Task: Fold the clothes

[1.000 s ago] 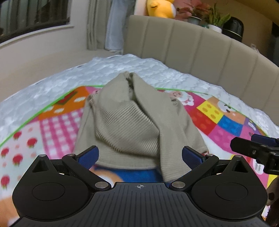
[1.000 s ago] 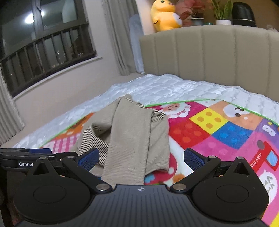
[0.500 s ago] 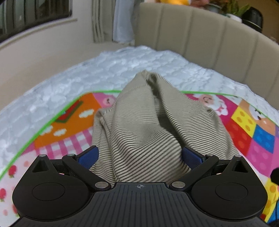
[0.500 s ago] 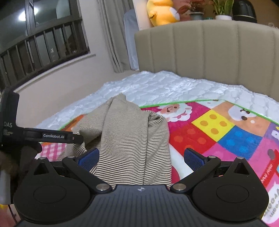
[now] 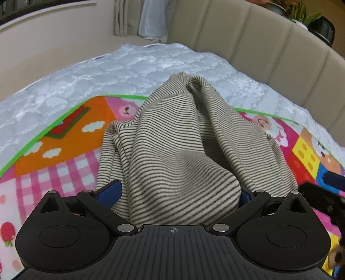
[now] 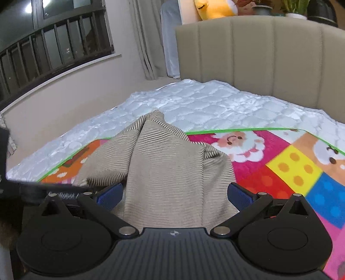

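- The jaws of the left gripper [image 5: 180, 193] are seen spread wide, with a raised fold of the striped garment [image 5: 176, 150] lying between the blue pads [image 5: 108, 191]; whether the cloth is touched by the pads cannot be told.
- The jaws of the right gripper [image 6: 174, 197] are likewise spread apart, and the near end of the same garment [image 6: 168, 172] is framed between them without being pinched.
- The beige, dark-striped garment is found bunched in long folds on the colourful play mat [image 5: 64, 150], running from the grippers toward 12 o'clock, where its far tip reaches the white quilted mattress [image 5: 133, 69].
- In the left wrist view, part of the right gripper is seen at 3 o'clock, just beside the garment's edge.
- In the right wrist view, a dark blurred part of the left gripper is seen at 9 o'clock.
- A padded beige headboard [image 6: 258, 49] is seen beyond the mattress at 12 to 1 o'clock.
- A yellow plush toy [image 6: 213, 8] and potted plants [image 6: 295, 7] are seen on top of the headboard.
- A barred window [image 6: 49, 43] is seen at 10 o'clock, with curtains [image 6: 142, 38] beside it.
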`<state>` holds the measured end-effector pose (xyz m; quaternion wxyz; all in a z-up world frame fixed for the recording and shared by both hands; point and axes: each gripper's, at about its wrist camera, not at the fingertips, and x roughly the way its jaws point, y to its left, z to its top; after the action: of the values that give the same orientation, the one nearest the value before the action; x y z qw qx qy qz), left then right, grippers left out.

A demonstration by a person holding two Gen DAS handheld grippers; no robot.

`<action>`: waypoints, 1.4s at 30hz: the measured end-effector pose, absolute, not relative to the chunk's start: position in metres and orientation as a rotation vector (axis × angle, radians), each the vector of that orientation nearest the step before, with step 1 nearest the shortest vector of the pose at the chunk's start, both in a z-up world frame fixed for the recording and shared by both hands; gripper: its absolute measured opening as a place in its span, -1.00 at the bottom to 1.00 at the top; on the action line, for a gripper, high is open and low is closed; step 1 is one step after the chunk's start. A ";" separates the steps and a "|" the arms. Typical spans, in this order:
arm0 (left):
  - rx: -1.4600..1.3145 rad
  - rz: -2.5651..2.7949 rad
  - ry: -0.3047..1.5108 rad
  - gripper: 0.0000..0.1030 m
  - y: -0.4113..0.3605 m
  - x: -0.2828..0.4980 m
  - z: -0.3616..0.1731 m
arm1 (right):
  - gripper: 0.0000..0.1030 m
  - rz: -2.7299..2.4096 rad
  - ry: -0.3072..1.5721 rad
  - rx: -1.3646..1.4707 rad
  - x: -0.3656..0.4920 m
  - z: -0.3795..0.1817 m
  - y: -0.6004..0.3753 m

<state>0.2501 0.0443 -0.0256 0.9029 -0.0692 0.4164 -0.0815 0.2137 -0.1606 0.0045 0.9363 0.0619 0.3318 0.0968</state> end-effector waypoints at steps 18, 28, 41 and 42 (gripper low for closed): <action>-0.073 -0.064 0.583 -0.77 0.080 0.294 0.019 | 1.00 0.220 1.003 0.068 0.264 -0.059 -0.149; -0.399 0.203 0.512 -0.77 0.187 0.312 0.018 | 0.65 0.232 0.662 -0.153 0.286 0.006 -0.093; -0.440 0.237 0.519 -0.77 0.210 0.312 0.004 | -0.89 0.112 0.564 -0.762 0.347 -0.022 -0.087; -0.438 0.243 0.519 -0.77 0.209 0.314 0.003 | -0.89 0.051 0.547 -0.789 0.361 -0.023 -0.097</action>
<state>0.3139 0.2095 0.0028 0.9356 -0.2144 0.2541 0.1187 0.3606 -0.0966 -0.0232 0.8867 -0.3795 0.2630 0.0244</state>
